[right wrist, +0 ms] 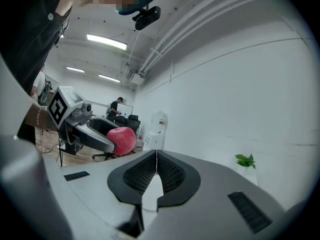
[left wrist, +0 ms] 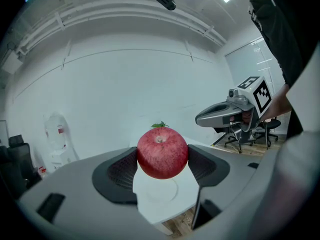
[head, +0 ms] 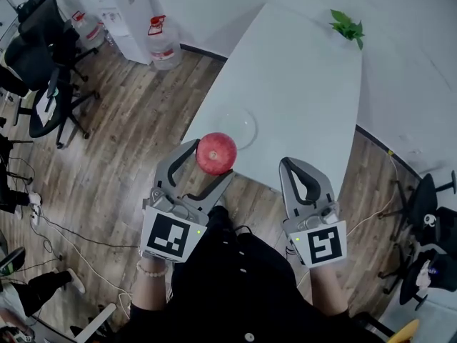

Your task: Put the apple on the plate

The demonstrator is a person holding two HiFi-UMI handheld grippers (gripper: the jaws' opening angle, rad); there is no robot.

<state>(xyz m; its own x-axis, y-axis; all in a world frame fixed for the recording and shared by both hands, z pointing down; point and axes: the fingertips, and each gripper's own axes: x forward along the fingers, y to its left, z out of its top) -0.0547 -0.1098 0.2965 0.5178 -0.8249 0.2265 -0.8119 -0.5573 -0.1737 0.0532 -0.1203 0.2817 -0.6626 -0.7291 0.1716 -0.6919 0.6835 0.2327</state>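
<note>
Two tongs are up, but only the left tongs (head: 211, 160) count: they grip the apple (head: 216, 153) by its sides, in the air about over the near edge of the surface (head: 300, 84). From the apple the plate (head: 251, 123) lies just ahead, slightly right and lower, nearer the left. The right tongs (head: 288, 164) are pressed together, empty, off to the side. The apple has no real long axis; its stem dimple faces up, tilted back toward the left tongs

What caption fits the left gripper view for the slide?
Red apple held in the left tool, clear plate on the white table ahead, right tool alongside.
</note>
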